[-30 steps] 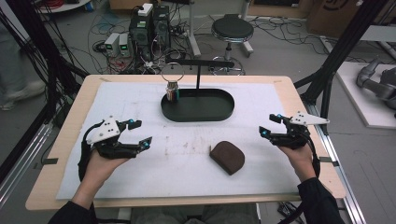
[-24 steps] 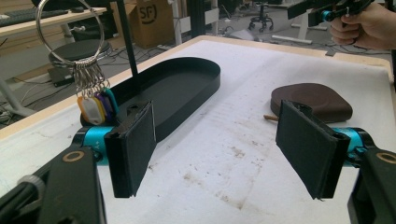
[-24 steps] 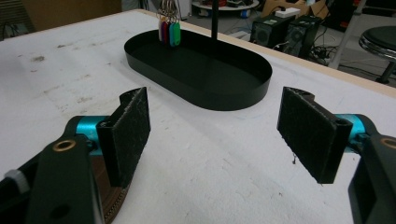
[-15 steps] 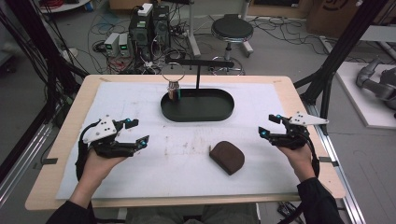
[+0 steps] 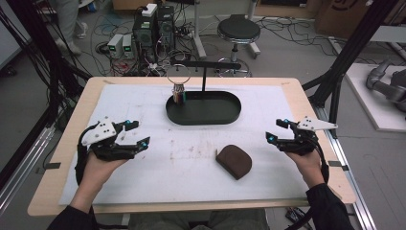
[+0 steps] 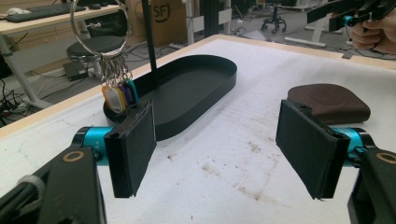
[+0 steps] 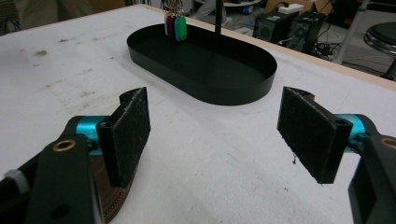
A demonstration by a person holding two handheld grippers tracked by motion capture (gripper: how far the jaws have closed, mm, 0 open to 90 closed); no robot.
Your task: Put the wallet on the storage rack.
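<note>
A black oval tray sits at the table's far middle, with a thin black stand rising from it. A metal key ring hangs from the stand's arm, its coloured tags dangling over the tray's left end. A brown leather pouch lies flat on the white mat, right of centre. My left gripper is open at the left of the mat, nothing between its jaws. My right gripper is open at the right edge, facing the tray, with the pouch just by its left jaw.
The white mat covers most of the wooden table. Beyond the far edge are computers, cables and a stool. A black frame post stands at the right corner.
The left gripper has shifted slightly left and back toward the person. The right gripper has stayed in place.
</note>
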